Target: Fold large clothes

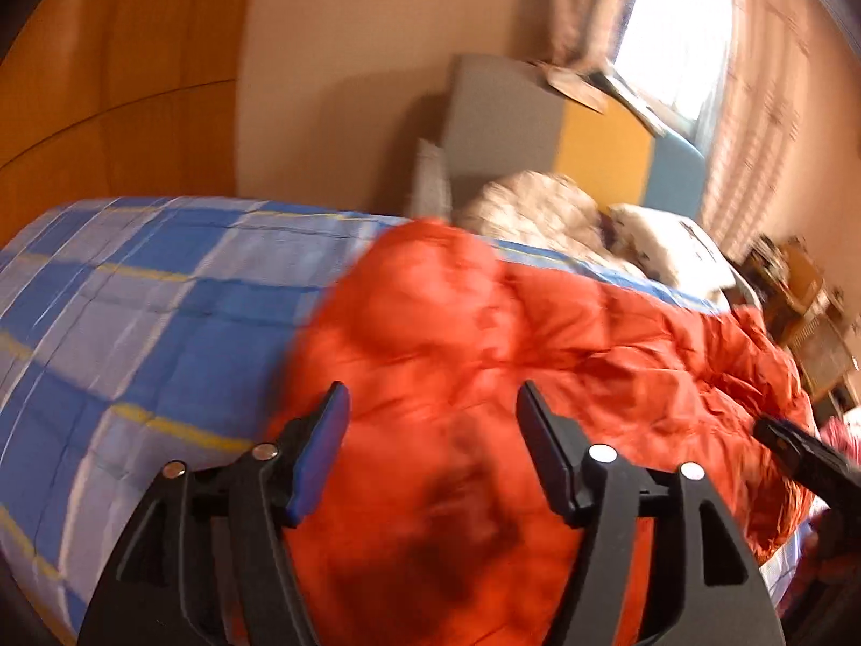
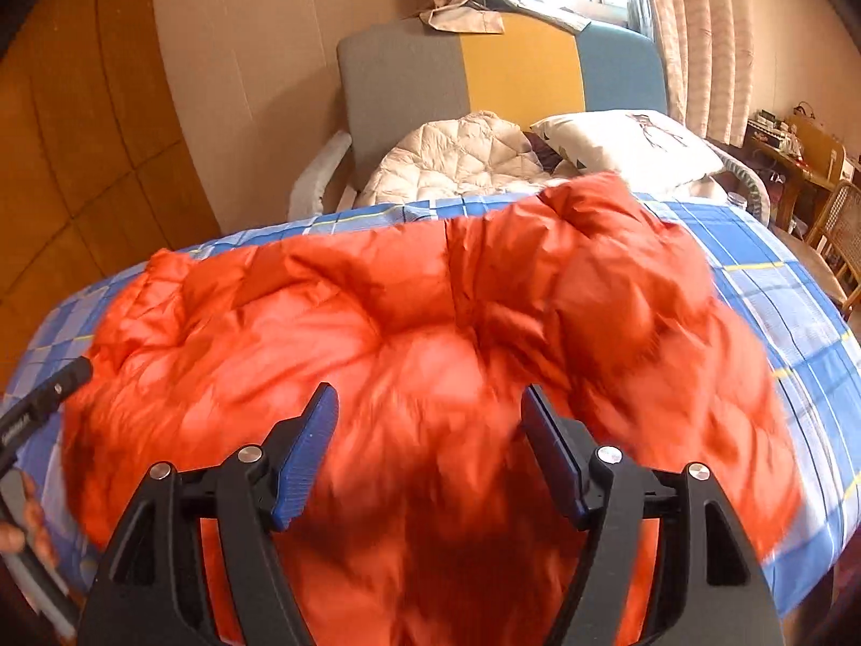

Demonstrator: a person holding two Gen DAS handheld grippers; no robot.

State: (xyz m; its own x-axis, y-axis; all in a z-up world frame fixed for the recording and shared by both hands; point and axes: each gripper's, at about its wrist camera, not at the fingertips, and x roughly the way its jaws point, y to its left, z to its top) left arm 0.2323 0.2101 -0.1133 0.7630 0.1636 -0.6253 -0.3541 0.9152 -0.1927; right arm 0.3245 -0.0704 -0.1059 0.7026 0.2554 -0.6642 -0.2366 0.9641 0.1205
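Observation:
An orange puffy jacket [image 1: 538, 334] [image 2: 409, 323] lies spread and rumpled across a bed covered in blue plaid [image 1: 134, 312] [image 2: 780, 280]. My left gripper [image 1: 433, 393] hovers over the jacket's near part, jaws wide apart, and the blurred fabric between them looks untouched by the pads. My right gripper [image 2: 429, 393] stands the same way over the jacket's near edge, with its blue pads [image 2: 307, 463] clear of the cloth. Each gripper shows in the other's view: the right gripper's tip [image 1: 796, 452] at the right edge, the left gripper's tip [image 2: 48, 398] at the left edge.
A cream quilted garment [image 2: 457, 161] and a white pillow [image 2: 624, 145] lie at the head of the bed, against a grey, yellow and blue headboard [image 2: 516, 70]. Curtains [image 2: 699, 27] and a bright window are behind. Wooden furniture [image 2: 796, 161] and a cane chair [image 2: 839, 237] stand at the right.

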